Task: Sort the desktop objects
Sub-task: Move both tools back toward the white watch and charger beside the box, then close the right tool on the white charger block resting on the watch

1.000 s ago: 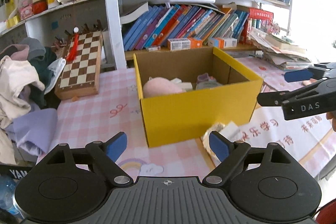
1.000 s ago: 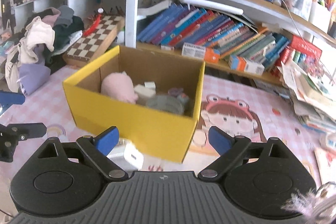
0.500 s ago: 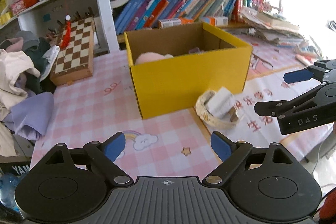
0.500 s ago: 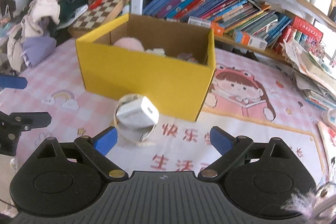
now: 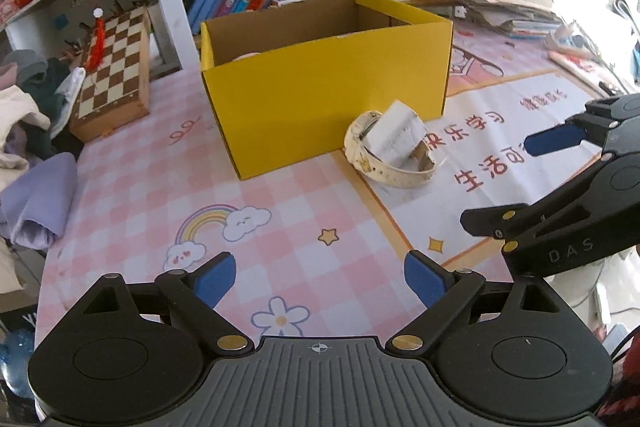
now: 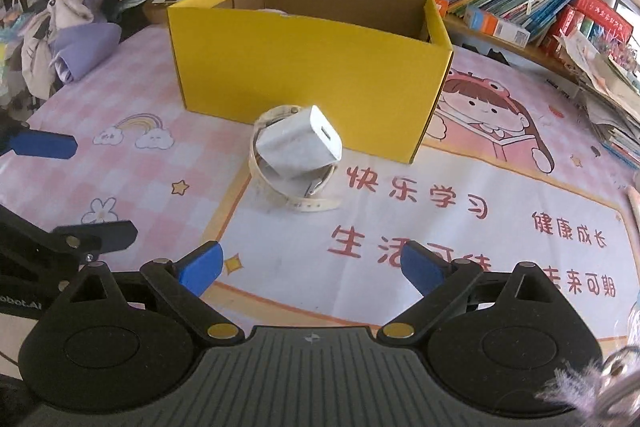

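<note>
Currently my left hand-held gripper (image 5: 320, 277) has just been opening; both it and my right hand-held gripper (image 6: 310, 265) are spread, with nothing between the jaws. A white charger (image 6: 300, 143) rests tilted on a cream watch (image 6: 280, 187) on the worktop (image 6: 440, 227), just before the yellow box (image 6: 304, 67).

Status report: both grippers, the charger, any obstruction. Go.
Left gripper open, empty, jaws just widened. Right gripper open, empty. White charger resting tilted on cream watch, in front of yellow box. Nothing in the way.
</note>
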A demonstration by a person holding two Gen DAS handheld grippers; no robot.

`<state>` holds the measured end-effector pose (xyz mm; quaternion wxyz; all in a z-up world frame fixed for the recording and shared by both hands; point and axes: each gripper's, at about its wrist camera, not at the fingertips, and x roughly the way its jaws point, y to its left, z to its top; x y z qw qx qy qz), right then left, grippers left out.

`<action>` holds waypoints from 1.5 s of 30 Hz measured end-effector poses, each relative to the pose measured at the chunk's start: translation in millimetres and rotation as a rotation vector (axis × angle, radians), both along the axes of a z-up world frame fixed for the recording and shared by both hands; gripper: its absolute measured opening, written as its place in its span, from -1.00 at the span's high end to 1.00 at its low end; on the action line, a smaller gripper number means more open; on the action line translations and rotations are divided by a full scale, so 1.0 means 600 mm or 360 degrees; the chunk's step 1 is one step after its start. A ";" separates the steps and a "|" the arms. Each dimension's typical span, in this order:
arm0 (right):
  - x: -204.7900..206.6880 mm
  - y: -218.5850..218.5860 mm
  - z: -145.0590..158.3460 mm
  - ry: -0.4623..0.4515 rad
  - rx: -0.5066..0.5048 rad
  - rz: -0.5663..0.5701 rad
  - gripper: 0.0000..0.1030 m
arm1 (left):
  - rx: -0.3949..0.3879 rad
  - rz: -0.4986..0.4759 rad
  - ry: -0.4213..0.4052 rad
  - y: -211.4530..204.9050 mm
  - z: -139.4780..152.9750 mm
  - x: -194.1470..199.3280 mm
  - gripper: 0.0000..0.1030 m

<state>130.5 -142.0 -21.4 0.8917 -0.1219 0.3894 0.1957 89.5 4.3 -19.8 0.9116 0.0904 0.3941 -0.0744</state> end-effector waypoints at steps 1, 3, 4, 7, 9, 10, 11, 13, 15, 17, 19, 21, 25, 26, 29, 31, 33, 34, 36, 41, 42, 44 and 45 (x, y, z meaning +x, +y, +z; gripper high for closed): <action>0.000 -0.001 0.002 -0.0016 0.0001 -0.0005 -0.82 | -0.0002 -0.0001 -0.0003 0.000 0.001 0.000 -0.82; 0.003 -0.003 0.003 -0.0028 0.0003 -0.0016 -0.77 | -0.0006 0.0008 -0.0007 0.001 0.001 0.001 -0.83; 0.004 -0.005 0.004 -0.0034 0.0004 -0.0021 -0.69 | -0.0006 0.0015 -0.0005 0.002 0.001 0.002 -0.84; 0.013 -0.005 0.004 -0.0029 0.0009 -0.0022 -0.48 | -0.0012 0.0027 0.0000 0.002 0.000 0.007 -0.84; 0.019 -0.003 0.005 -0.0031 0.0012 -0.0013 -0.45 | -0.0027 0.0029 0.0000 0.003 0.001 0.009 -0.85; 0.022 -0.002 0.005 -0.0030 0.0013 -0.0003 -0.45 | -0.0040 0.0027 -0.0003 0.004 0.002 0.010 -0.85; 0.026 0.000 0.005 -0.0030 0.0013 0.0005 -0.45 | -0.0052 0.0024 -0.0006 0.004 0.002 0.011 -0.85; 0.034 0.003 0.006 -0.0028 0.0013 0.0020 -0.45 | -0.0059 0.0017 -0.0010 0.003 0.003 0.013 -0.85; 0.043 0.004 0.005 -0.0024 0.0017 0.0032 -0.45 | -0.0054 0.0009 -0.0014 0.001 0.003 0.016 -0.85; 0.052 0.006 0.005 -0.0022 0.0027 0.0040 -0.37 | -0.0045 0.0008 -0.0015 -0.001 0.002 0.019 -0.85; 0.062 0.008 0.005 -0.0026 0.0036 0.0045 -0.17 | -0.0039 0.0013 -0.0015 -0.002 0.002 0.023 -0.85; 0.071 0.010 0.006 -0.0030 0.0041 0.0049 -0.02 | -0.0035 0.0025 -0.0013 -0.002 0.001 0.027 -0.85; 0.090 0.015 0.007 -0.0020 0.0069 0.0075 -0.11 | -0.0034 0.0050 -0.0008 0.000 0.000 0.037 -0.85; 0.095 0.016 0.007 -0.0018 0.0072 0.0081 -0.19 | -0.0032 0.0054 -0.0006 0.000 0.000 0.040 -0.85; 0.111 0.020 0.004 0.0003 0.0085 0.0094 -0.20 | -0.0023 0.0061 -0.0004 -0.001 -0.001 0.049 -0.85; 0.123 0.019 0.002 0.0036 0.0111 0.0095 -0.21 | -0.0014 0.0064 0.0000 -0.002 -0.002 0.054 -0.85; 0.137 0.017 -0.002 0.0088 0.0163 0.0083 -0.28 | -0.0003 0.0066 0.0007 -0.003 -0.003 0.059 -0.85; 0.143 0.015 -0.003 0.0110 0.0188 0.0075 -0.34 | 0.0002 0.0067 0.0009 -0.004 -0.004 0.060 -0.85; 0.156 0.014 -0.008 0.0156 0.0230 0.0060 -0.34 | 0.0013 0.0068 0.0014 -0.005 -0.005 0.062 -0.85; 0.174 0.018 -0.019 0.0236 0.0310 0.0060 -0.32 | 0.0039 0.0073 0.0031 -0.006 -0.007 0.066 -0.85; 0.176 0.021 -0.021 0.0242 0.0316 0.0068 -0.31 | 0.0043 0.0074 0.0035 -0.006 -0.007 0.067 -0.85; 0.177 0.025 -0.022 0.0248 0.0327 0.0090 -0.23 | 0.0049 0.0076 0.0042 -0.006 -0.008 0.068 -0.85; 0.176 0.027 -0.022 0.0243 0.0333 0.0102 -0.14 | 0.0050 0.0074 0.0044 -0.007 -0.009 0.069 -0.85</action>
